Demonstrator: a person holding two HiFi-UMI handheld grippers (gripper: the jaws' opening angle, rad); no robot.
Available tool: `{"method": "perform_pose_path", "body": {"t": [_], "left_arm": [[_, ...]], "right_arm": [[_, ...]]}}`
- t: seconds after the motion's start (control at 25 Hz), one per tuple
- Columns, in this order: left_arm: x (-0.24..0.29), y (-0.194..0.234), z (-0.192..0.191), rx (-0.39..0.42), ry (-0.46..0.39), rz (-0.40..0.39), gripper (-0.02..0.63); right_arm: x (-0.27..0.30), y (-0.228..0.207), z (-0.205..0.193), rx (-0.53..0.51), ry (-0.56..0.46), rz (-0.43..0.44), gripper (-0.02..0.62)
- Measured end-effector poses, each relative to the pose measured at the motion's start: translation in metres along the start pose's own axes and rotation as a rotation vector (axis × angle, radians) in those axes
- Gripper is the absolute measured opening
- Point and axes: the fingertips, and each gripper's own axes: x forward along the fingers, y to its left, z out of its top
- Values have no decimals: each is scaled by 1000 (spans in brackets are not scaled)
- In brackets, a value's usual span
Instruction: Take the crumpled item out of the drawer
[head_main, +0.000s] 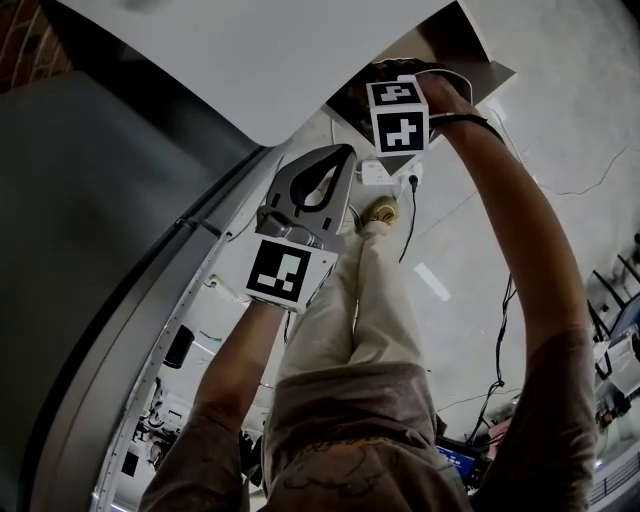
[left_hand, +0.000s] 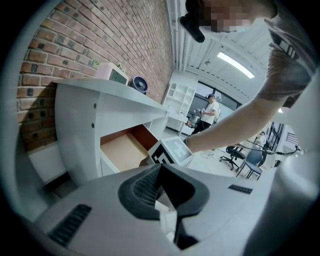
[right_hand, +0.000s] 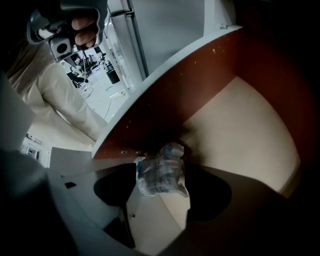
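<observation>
A crumpled clear plastic item lies on the pale floor of the open drawer, in the corner against its red-brown wall. My right gripper reaches into the drawer and stands open, with the item between its fingertips. In the head view only its marker cube shows at the drawer; the jaws are hidden inside. My left gripper is held in the air left of the drawer, shut and empty. From the left gripper view the drawer lies ahead with the right gripper's cube at its mouth.
The drawer belongs to a white cabinet standing against a brick wall. A power strip and cables lie on the floor by the person's feet. Office chairs and another person stand far off.
</observation>
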Motion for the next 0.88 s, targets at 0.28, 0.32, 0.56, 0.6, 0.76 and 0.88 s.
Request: {"method": "perform_pose_path", "body": {"t": [0.28, 0.32, 0.56, 0.6, 0.76, 0.88], "left_arm": [[-1, 3, -4, 5, 4, 4, 8], [-1, 2, -5, 0, 4, 3, 8], [-1, 2, -6, -11, 9, 7, 8], [-1, 1, -6, -14, 8, 7, 8], [-2, 0, -3, -14, 8, 11, 8], [-5, -3, -4, 10, 17, 6, 8]], "right_arm": [[7, -4, -2, -12, 16, -22, 249], [7, -3, -3, -12, 19, -24, 242], [4, -4, -4, -17, 27, -38, 179], [3, -2, -5, -21, 30, -41, 168], [-6, -4, -2, -19, 17, -77, 143], [-17, -5, -2, -14, 18, -117, 129]]}}
